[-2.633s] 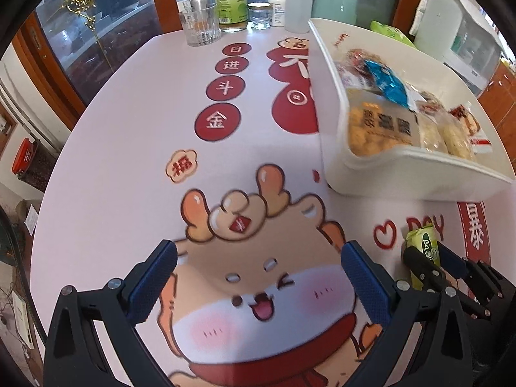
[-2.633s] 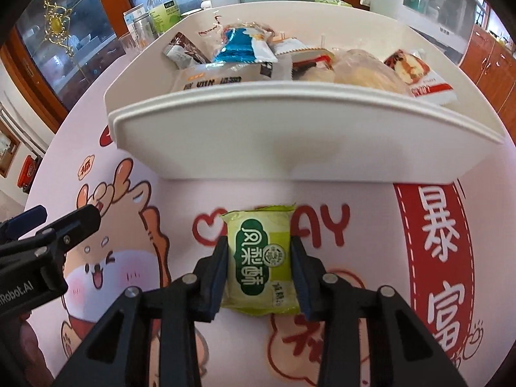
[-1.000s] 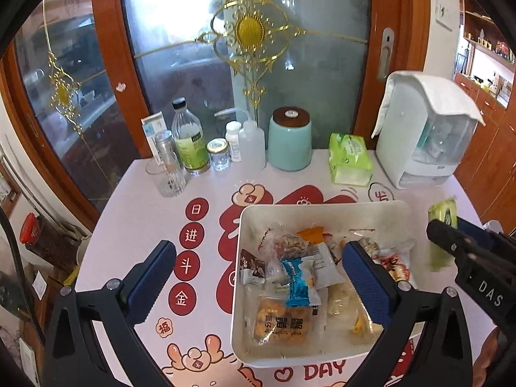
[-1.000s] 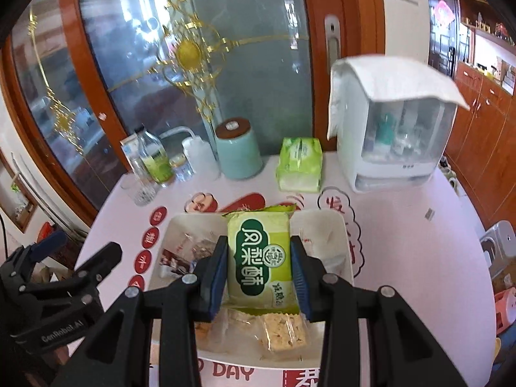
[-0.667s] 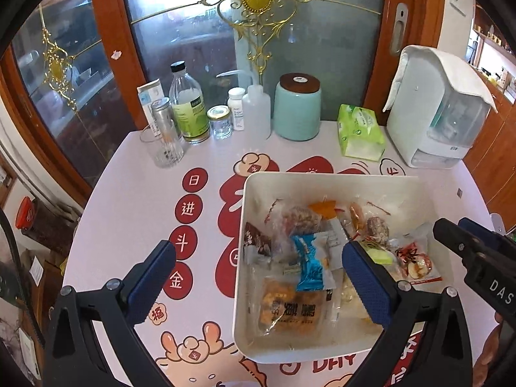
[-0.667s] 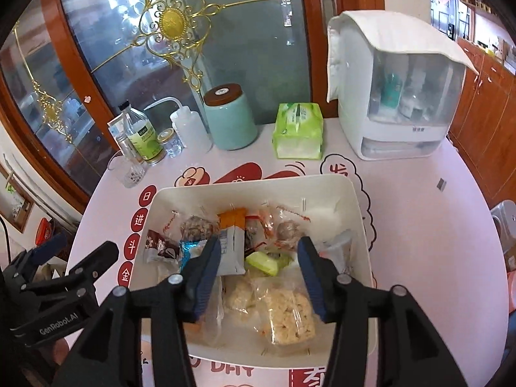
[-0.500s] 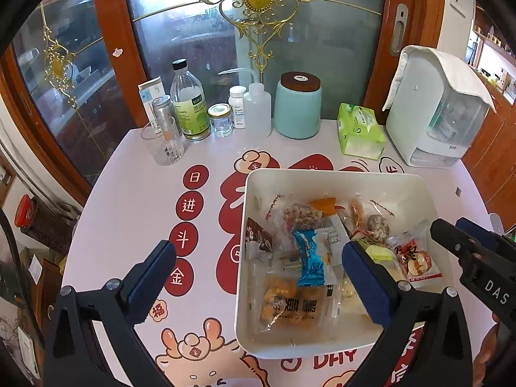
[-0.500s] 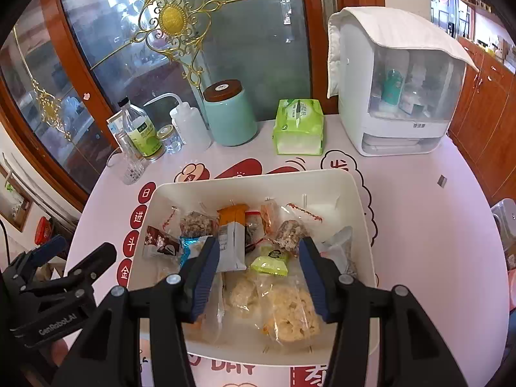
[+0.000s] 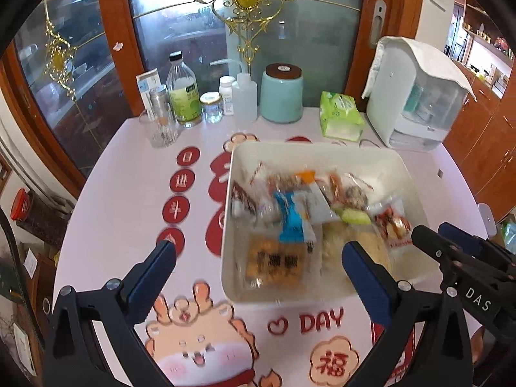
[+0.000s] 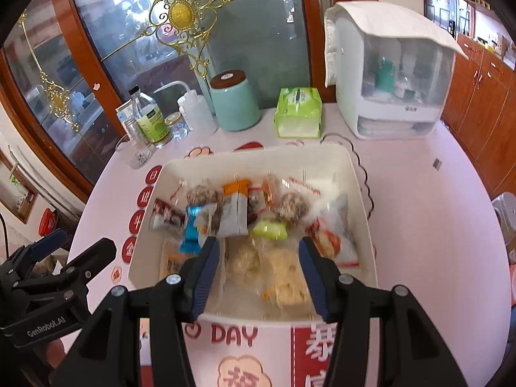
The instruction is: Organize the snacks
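Bright backlight through glass doors (image 9: 245,32); snacks (image 10: 251,225) blurred (fisheye-warped edges).

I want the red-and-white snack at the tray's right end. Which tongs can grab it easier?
Probably the right. The right tongs hang open with the red-and-white snack just beside one fingertip. The left tongs, also open, sit farther toward the tray's left side.

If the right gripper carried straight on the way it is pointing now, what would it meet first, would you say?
Most likely the snack packets heaped in the white bin: the open right gripper frames a pale crispy-snack bag between its fingertips. Motion blur leaves depth uncertain.
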The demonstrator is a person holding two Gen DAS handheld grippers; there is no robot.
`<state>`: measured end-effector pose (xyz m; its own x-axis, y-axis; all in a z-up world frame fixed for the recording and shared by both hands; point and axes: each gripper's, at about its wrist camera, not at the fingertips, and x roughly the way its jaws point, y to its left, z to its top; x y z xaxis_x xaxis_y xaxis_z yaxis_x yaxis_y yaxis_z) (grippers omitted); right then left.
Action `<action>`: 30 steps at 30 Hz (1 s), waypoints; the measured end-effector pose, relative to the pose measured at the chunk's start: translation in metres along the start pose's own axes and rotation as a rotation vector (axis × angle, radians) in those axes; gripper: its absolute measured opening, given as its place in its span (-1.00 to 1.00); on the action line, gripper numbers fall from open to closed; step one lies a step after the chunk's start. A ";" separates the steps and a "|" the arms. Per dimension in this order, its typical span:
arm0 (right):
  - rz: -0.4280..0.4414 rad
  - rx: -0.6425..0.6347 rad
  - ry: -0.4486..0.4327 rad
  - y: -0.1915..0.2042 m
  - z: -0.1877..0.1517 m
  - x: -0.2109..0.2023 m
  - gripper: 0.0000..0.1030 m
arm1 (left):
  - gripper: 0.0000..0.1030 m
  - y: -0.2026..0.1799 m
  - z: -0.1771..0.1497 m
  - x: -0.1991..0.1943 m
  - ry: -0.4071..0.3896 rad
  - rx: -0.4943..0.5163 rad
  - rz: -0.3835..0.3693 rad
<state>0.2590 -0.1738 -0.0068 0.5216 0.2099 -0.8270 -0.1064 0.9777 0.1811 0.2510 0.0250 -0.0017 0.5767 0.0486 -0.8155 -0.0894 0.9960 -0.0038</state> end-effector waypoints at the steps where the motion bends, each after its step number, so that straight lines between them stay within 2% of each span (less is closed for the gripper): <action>1: 0.000 -0.001 0.003 -0.002 -0.009 -0.003 0.01 | 0.99 -0.001 -0.007 -0.003 0.005 -0.002 0.000; 7: 0.017 -0.008 0.021 -0.007 -0.054 -0.027 0.01 | 0.99 -0.005 -0.054 -0.029 0.020 -0.046 0.004; 16: 0.070 -0.023 0.021 -0.005 -0.112 -0.091 0.01 | 0.99 -0.008 -0.114 -0.085 0.026 -0.050 0.019; 24: 0.083 -0.025 0.003 -0.006 -0.143 -0.133 0.01 | 0.99 -0.019 -0.149 -0.123 0.007 -0.037 0.030; 30: 0.072 -0.048 -0.002 -0.005 -0.155 -0.140 0.02 | 0.99 -0.030 -0.161 -0.134 -0.007 -0.018 0.052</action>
<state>0.0555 -0.2068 0.0260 0.5131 0.2797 -0.8115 -0.1840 0.9593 0.2143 0.0459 -0.0238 0.0140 0.5765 0.1009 -0.8109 -0.1337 0.9906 0.0282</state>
